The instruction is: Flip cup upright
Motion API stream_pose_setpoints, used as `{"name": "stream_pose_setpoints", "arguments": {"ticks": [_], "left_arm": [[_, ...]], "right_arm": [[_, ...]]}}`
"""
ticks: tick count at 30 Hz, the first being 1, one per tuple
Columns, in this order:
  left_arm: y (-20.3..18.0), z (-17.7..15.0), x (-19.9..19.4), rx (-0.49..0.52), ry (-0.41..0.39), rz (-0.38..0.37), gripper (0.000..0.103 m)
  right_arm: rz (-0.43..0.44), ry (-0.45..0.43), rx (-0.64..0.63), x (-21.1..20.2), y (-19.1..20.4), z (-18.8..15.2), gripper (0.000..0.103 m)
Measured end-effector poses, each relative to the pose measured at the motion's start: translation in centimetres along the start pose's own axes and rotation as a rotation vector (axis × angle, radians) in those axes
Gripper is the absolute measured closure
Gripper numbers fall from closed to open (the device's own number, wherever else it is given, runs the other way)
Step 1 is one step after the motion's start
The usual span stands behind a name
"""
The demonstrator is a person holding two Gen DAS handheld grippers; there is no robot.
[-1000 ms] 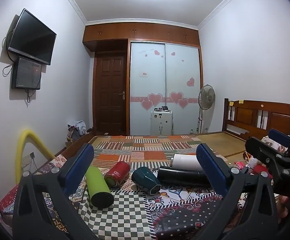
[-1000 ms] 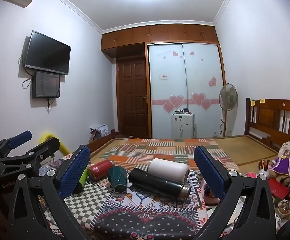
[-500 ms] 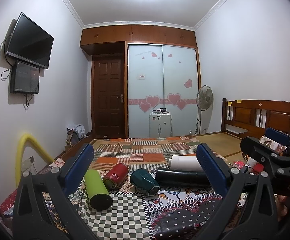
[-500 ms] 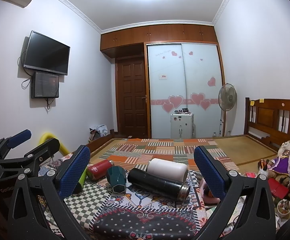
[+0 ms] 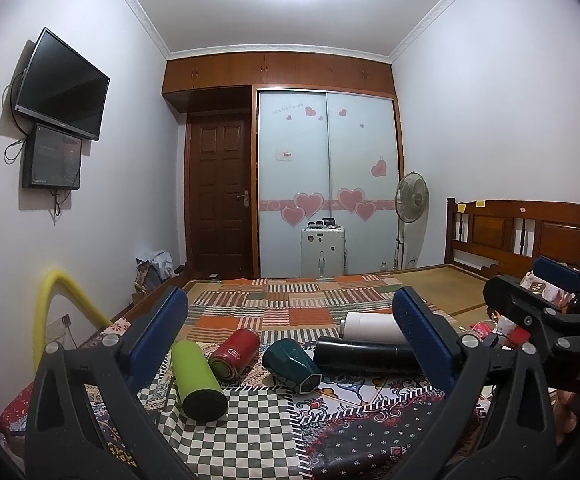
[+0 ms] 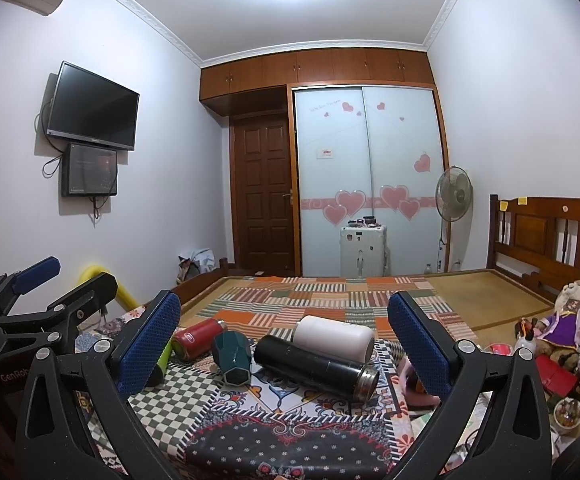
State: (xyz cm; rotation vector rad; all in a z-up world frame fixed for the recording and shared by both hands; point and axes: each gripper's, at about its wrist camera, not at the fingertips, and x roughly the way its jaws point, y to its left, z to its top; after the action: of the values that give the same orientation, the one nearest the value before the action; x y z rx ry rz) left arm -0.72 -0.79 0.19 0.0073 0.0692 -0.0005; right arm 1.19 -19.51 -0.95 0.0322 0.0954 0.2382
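Several cups lie on their sides on the patterned bedspread [image 5: 250, 440]: a green tumbler [image 5: 198, 376], a red can-shaped cup [image 5: 235, 353], a dark teal faceted cup [image 5: 292, 365], a long black flask [image 5: 364, 356] and a white cup [image 5: 370, 326]. My left gripper [image 5: 290, 344] is open and empty, held above and short of the row. My right gripper [image 6: 284, 348] is open and empty, with the teal cup [image 6: 233, 356], black flask [image 6: 314, 364] and white cup [image 6: 334, 337] between its jaws in view. The red cup [image 6: 198, 336] lies left of them.
A wooden headboard [image 5: 530, 236] stands at right. Clutter of small items and a doll [image 6: 562, 328] lies at the right bed edge. A yellow tube [image 5: 62, 300] arches at the left edge. A wardrobe, fan and white appliance stand far back.
The left wrist view has tilted up and shifted slightly, so the cups sit a little lower and more central. The right gripper has hardly moved. Both grippers stay open.
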Motion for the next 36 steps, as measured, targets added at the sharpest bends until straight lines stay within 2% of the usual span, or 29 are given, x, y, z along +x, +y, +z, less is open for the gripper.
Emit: {"name": "stream_pose_setpoints", "arguments": {"ticks": [36], "left_arm": [[0.48, -0.48, 0.86, -0.028, 0.023, -0.004, 0.0]], "right_arm": [[0.002, 0.015, -0.002, 0.74, 0.36, -0.82, 0.0]]}}
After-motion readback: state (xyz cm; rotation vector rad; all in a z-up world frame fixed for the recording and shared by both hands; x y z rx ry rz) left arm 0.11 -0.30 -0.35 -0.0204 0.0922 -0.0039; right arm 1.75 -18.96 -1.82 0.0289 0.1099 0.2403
